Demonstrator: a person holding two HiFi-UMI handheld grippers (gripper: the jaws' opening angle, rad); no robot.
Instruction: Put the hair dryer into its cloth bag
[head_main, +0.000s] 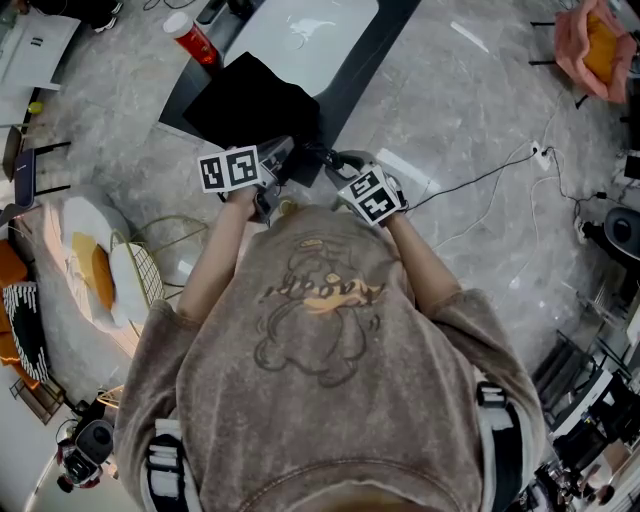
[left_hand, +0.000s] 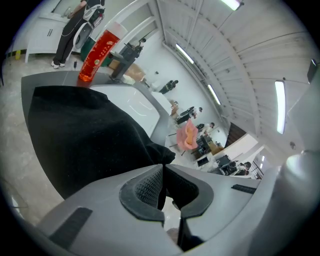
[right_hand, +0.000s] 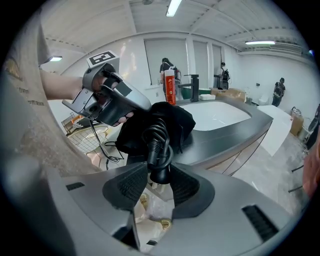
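The black cloth bag (head_main: 255, 105) lies on the dark counter (head_main: 360, 60), with its near edge bunched up between my two grippers. In the left gripper view, my left gripper (left_hand: 163, 172) is shut on a fold of the bag (left_hand: 85, 135). The right gripper (right_hand: 159, 176) grips the hair dryer's coiled black cord (right_hand: 157, 145), whose plug end sits between the pads. The cord runs up into the bag's mouth (right_hand: 175, 122). The dryer's body is hidden. In the head view, both grippers (head_main: 268, 190) (head_main: 335, 165) are close together at the counter's near edge.
A red bottle (head_main: 192, 38) stands at the counter's far left, beside a white basin (head_main: 305, 35). A wire basket (head_main: 140, 270) and a white cushioned seat (head_main: 85, 250) stand on the floor at my left. A cable (head_main: 480, 190) trails across the floor on the right.
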